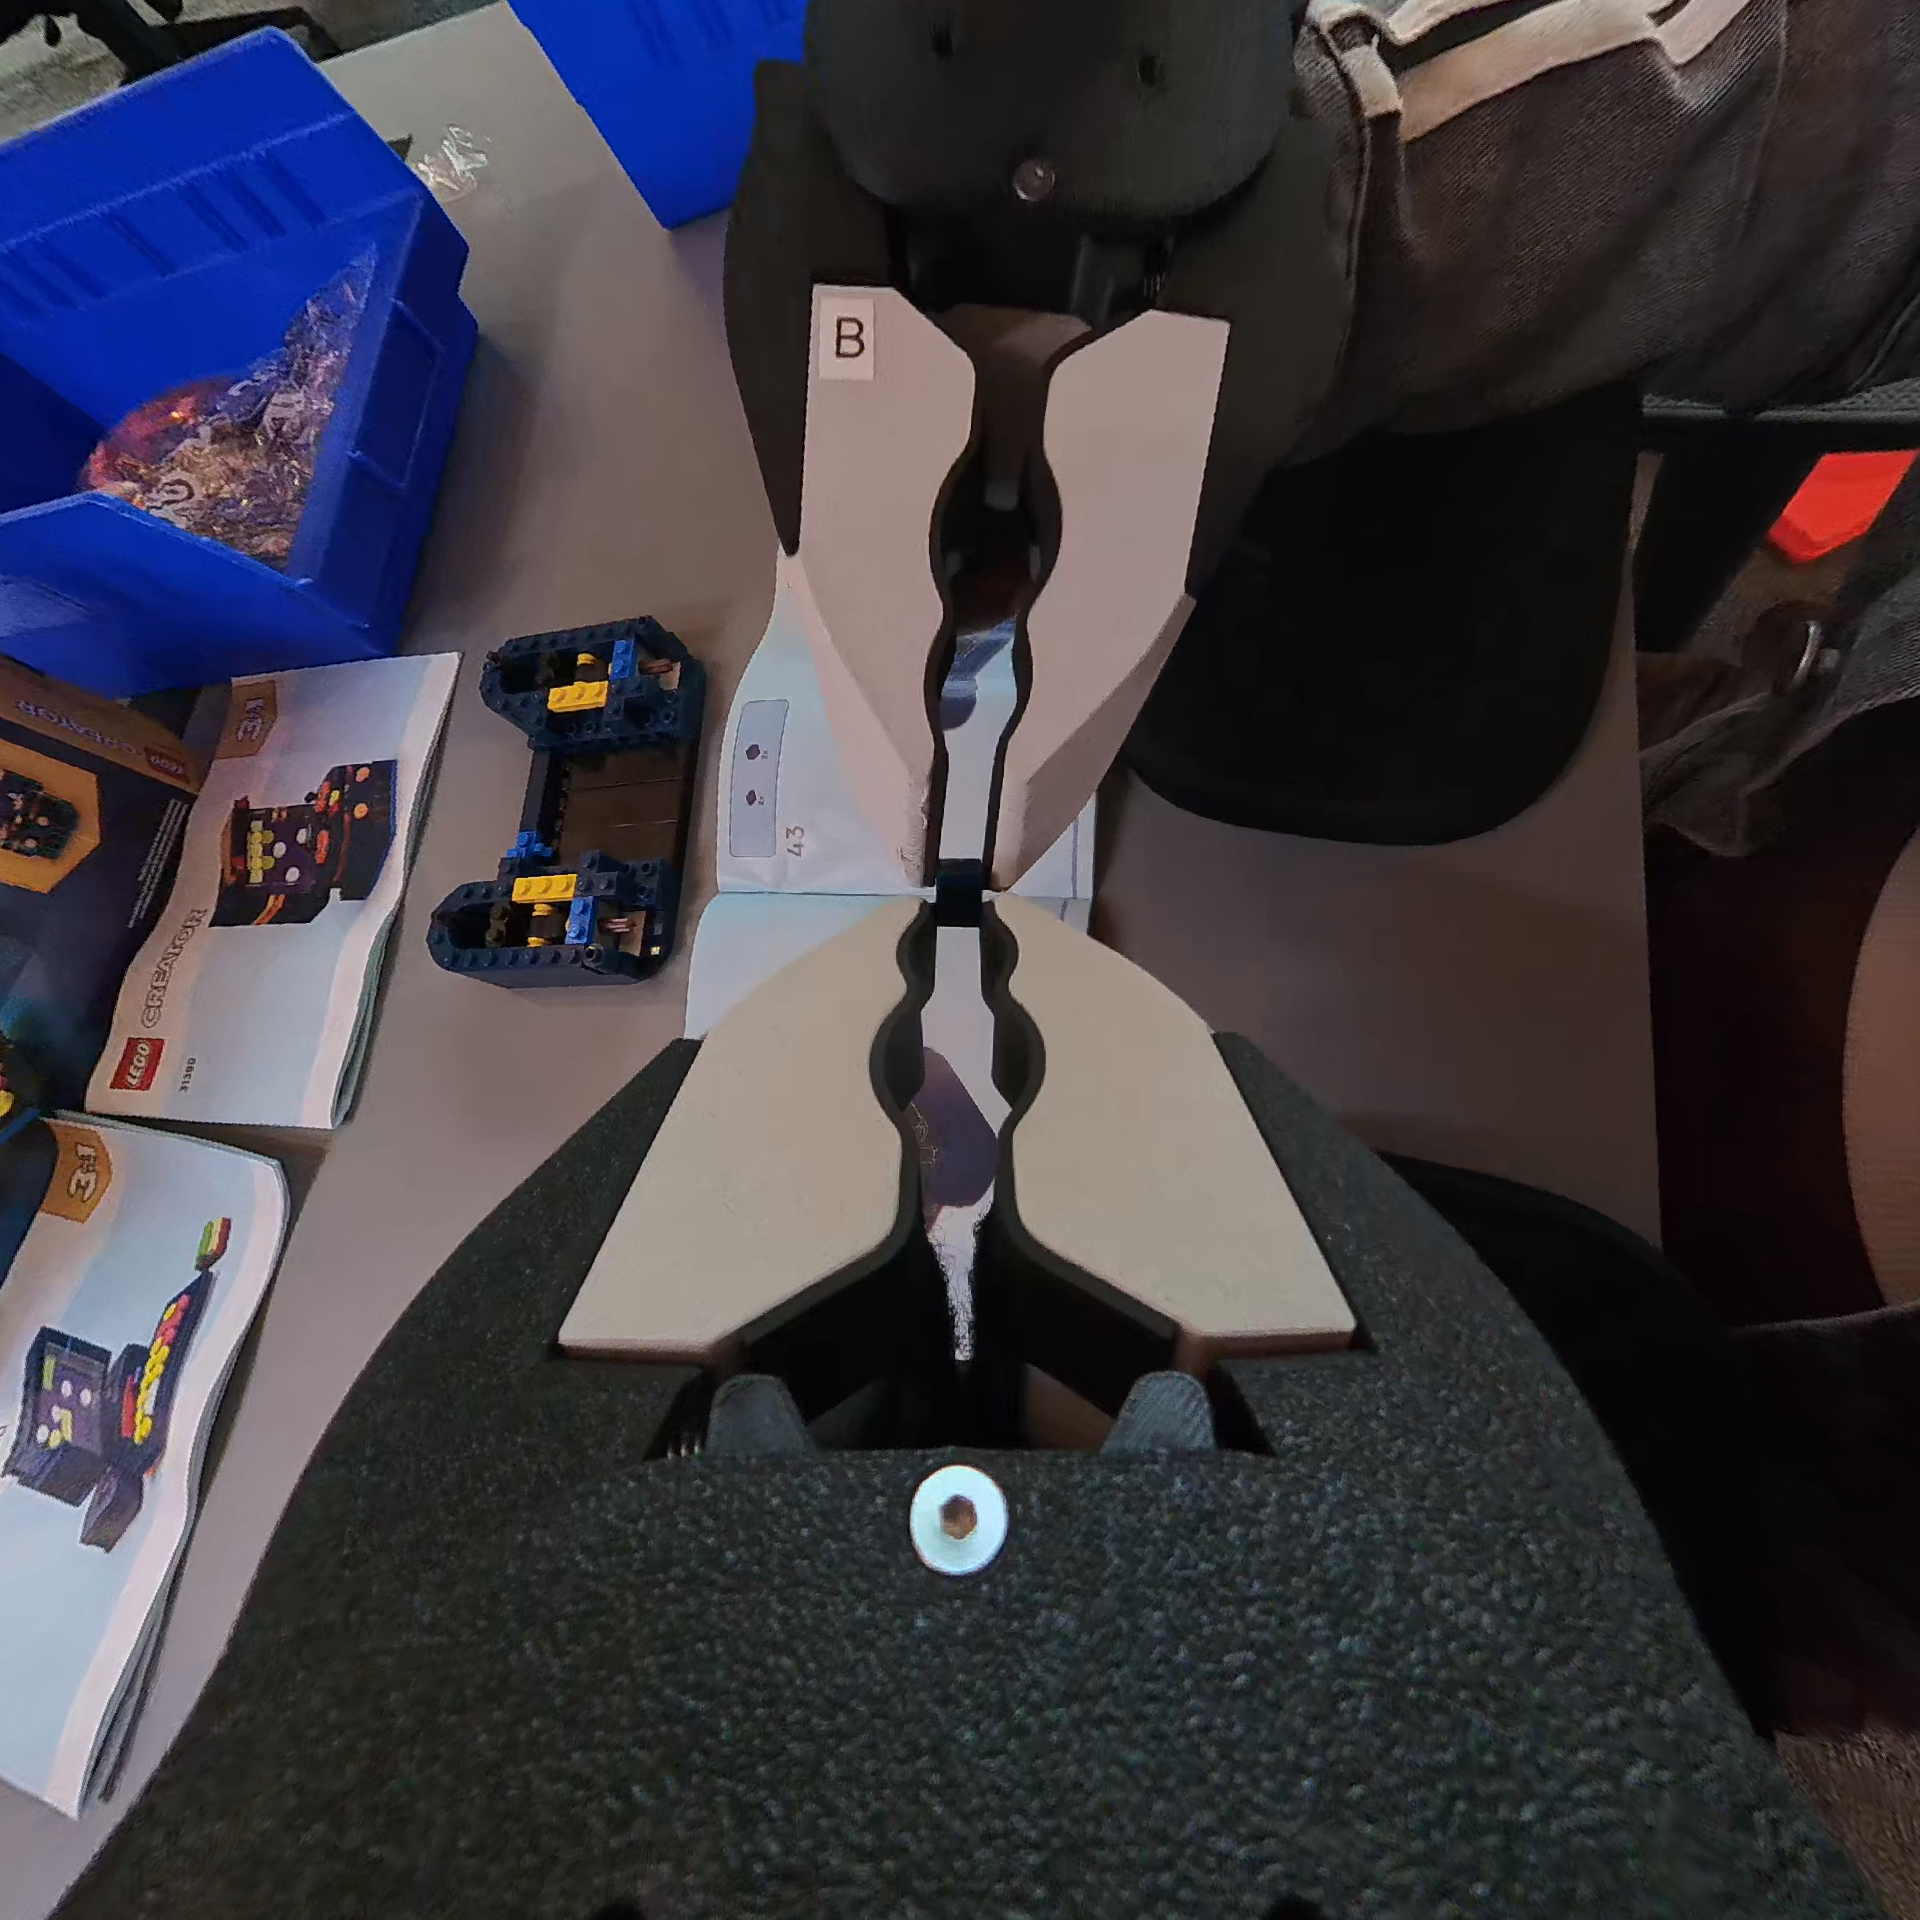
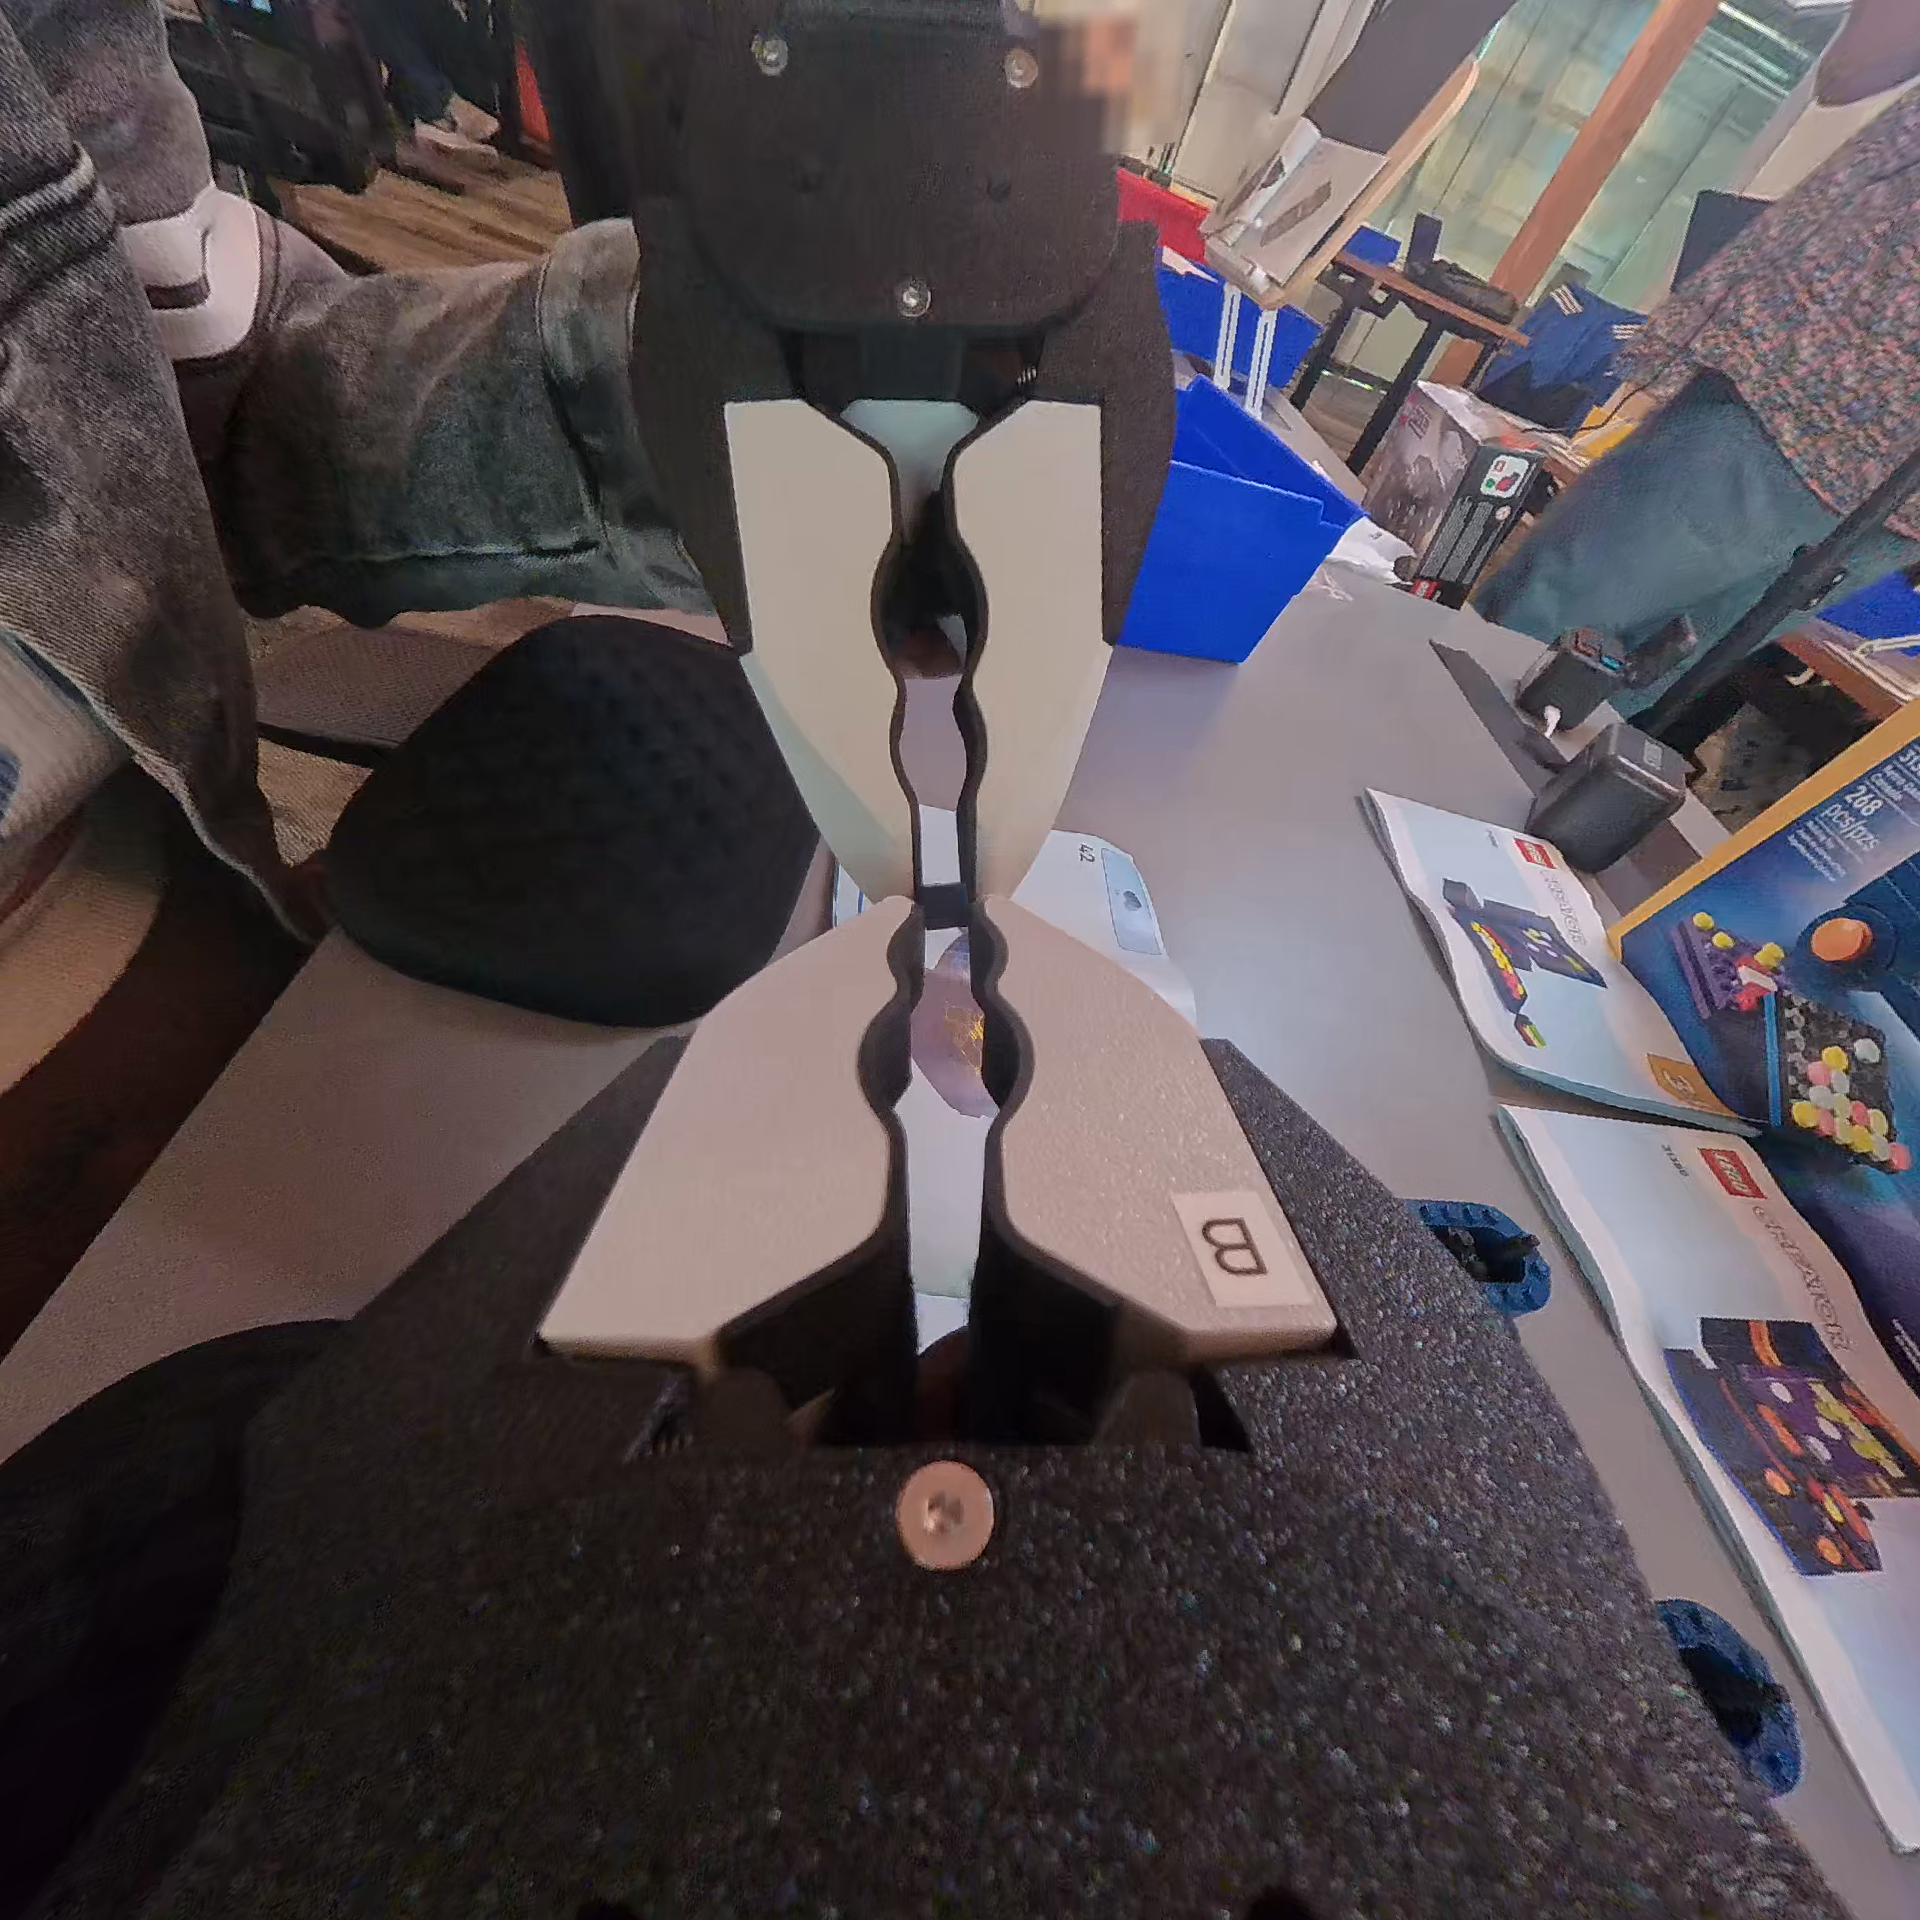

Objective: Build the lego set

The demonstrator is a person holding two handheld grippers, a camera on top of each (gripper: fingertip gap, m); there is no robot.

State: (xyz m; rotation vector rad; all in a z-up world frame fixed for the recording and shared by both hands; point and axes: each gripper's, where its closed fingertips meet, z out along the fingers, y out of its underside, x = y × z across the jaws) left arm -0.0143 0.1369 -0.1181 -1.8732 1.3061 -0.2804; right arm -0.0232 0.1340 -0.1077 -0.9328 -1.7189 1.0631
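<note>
The two grippers meet tip to tip over a grey table, and a small dark block sits where their fingertips come together. The left gripper has its fingers drawn narrow, with the block pinched between the black pads at the very tips. The right gripper faces it, fingers equally narrow, closed on the same block from the opposite end, so both hold the one piece between them, raised above the table. Directly beneath the fingertips lies an open booklet with pale blue pages. To the left of the left gripper's fingers, just past the open booklet's edge, rests a dark blue brick model with yellow and lighter blue bricks in it. Further left lie two closed booklets, and beyond them a blue bin holding clear bags of parts. To the right of the left gripper's fingers, off the table edge, is a black chair seat. Seen from the right gripper, a box with a picture on it stands far to the right of its fingers, by the closed booklets.
</note>
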